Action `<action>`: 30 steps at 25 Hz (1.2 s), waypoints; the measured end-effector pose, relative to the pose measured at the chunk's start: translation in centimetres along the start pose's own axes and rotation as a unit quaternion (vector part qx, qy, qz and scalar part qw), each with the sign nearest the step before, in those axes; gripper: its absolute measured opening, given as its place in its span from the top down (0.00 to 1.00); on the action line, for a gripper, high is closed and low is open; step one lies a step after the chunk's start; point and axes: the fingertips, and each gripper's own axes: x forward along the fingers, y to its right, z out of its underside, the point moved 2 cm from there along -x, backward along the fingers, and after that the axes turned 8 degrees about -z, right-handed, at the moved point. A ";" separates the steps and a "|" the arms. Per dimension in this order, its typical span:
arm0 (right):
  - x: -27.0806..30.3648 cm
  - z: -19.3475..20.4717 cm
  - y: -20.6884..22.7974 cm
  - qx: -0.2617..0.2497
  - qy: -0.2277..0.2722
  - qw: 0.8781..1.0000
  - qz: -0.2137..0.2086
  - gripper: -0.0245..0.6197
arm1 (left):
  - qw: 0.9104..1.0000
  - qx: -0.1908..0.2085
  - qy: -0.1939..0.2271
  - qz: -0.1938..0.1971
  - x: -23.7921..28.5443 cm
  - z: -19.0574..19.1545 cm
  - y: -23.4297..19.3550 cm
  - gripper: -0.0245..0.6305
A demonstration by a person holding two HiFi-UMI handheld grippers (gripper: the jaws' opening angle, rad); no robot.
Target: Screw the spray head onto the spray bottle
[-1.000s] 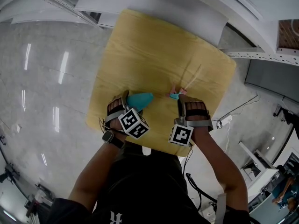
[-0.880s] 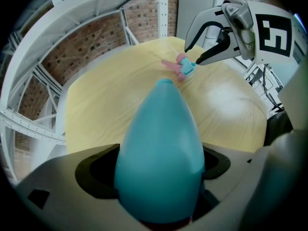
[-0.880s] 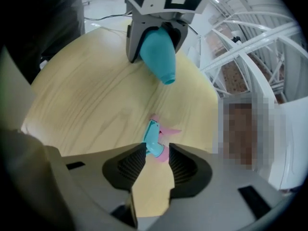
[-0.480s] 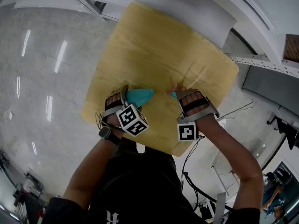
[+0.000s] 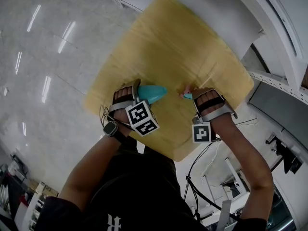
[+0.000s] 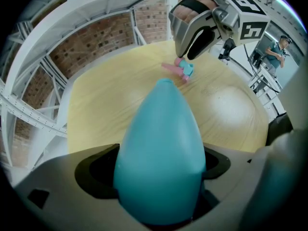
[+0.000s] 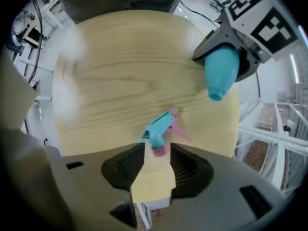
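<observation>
Head view, left hand-held gripper (image 5: 136, 96): clamped on the teal spray bottle (image 5: 153, 93), just as in the earlier head views. The bottle juts out ahead of its jaws, low over the tabletop (image 5: 159, 37).
Head view, right hand-held gripper (image 5: 193, 96): points down at the tabletop. The spray head (image 5: 186, 95) is a small teal-and-pink shape right at its tips, where it also lay a moment earlier.
Left gripper view, spray bottle: fills the jaws, which grip its wide end. Its narrow neck points away, toward the spray head.
Left gripper view, spray head: lies on the tabletop beyond the bottle's neck, just under the right hand-held gripper's tips and apart from the bottle.
Right gripper view, jaws: spread, having just been opening. The spray head's pink end reaches into the gap between the tips, and neither pad appears to press on it.
Right gripper view, spray bottle: up and to the right of the jaws, with its open neck turned toward the spray head and bare tabletop between them.
Meaning for the task: the spray head looks released, most likely for a fresh grip. It is not yet on the neck, so no screwing has begun.
</observation>
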 end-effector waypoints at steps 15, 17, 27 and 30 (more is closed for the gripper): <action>1.2 -0.4 3.0 -0.106 0.001 0.994 -0.002 0.61 | 1.000 -0.020 0.001 -0.001 0.2 0.0 -0.3 0.28; 1.4 -0.3 3.3 -0.110 0.000 0.994 -0.015 0.61 | 1.000 -0.022 0.003 -0.003 0.1 0.0 -0.5 0.28; 1.1 -0.4 3.5 0.261 0.093 0.948 -0.153 0.79 | 1.000 -0.018 0.002 0.002 0.0 -0.1 -0.4 0.28; 0.8 -0.8 4.0 0.417 0.135 0.877 -0.198 0.79 | 1.000 -0.017 -0.001 0.005 0.0 0.0 -0.3 0.27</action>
